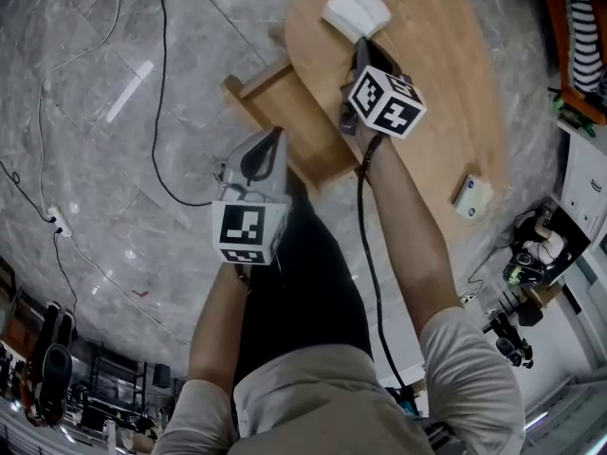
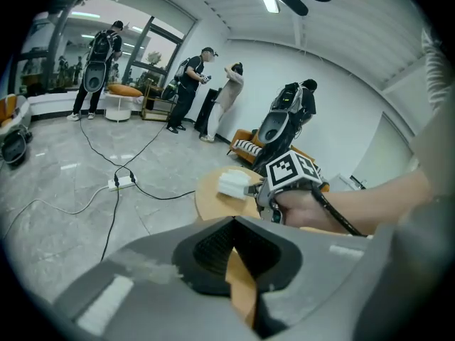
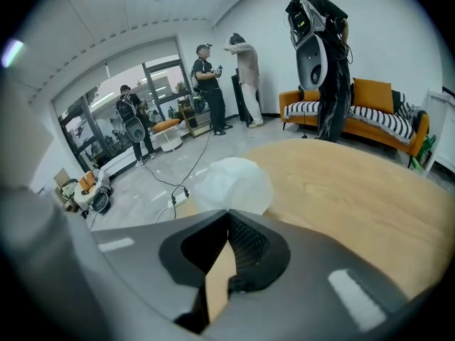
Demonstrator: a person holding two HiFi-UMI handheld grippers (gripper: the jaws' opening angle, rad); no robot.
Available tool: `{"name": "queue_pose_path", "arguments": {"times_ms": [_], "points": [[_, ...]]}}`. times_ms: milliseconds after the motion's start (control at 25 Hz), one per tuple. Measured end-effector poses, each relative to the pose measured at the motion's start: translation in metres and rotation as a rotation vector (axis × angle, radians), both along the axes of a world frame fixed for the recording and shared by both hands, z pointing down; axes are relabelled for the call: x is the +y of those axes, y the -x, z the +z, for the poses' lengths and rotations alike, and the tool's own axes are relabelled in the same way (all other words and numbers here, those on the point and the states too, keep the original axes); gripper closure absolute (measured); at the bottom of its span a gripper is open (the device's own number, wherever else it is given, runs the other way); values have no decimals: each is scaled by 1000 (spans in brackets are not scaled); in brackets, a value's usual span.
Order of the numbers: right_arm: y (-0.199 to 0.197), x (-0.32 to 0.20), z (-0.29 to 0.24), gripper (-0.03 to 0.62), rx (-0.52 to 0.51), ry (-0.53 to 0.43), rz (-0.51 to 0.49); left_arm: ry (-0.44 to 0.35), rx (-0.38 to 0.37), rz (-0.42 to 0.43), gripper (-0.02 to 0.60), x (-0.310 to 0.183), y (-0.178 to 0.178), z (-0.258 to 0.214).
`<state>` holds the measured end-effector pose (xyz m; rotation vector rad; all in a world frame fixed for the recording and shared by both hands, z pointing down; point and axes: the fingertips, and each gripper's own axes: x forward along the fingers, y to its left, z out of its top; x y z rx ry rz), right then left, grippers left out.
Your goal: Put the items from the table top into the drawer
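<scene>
Right tongs [image 1: 360, 44] closed on white packet [image 1: 356, 11], counter [image 1: 427, 112] far edge. Left tongs [image 1: 272, 143] closed, empty.

The right gripper [image 3: 227, 212] pinches a white item [image 3: 233, 182], wooden table [image 3: 348, 190] beyond it.

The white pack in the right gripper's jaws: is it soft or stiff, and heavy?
Probably soft: the right gripper pinches the white pack with jaws almost together. Likely light, since that small pinch seems to carry it.
</scene>
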<state>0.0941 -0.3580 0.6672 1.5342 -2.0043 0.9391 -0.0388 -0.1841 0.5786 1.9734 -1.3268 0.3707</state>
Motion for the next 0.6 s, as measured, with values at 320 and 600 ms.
{"name": "queue_pose_path", "arguments": {"times_ms": [320,600], "points": [[10,32,-11,586,-8,-31,-6,5,-5,21,561,16,7,4],[10,54,-13,588,-5,-39,-8,10,0,35,561,24,6,6]]}}
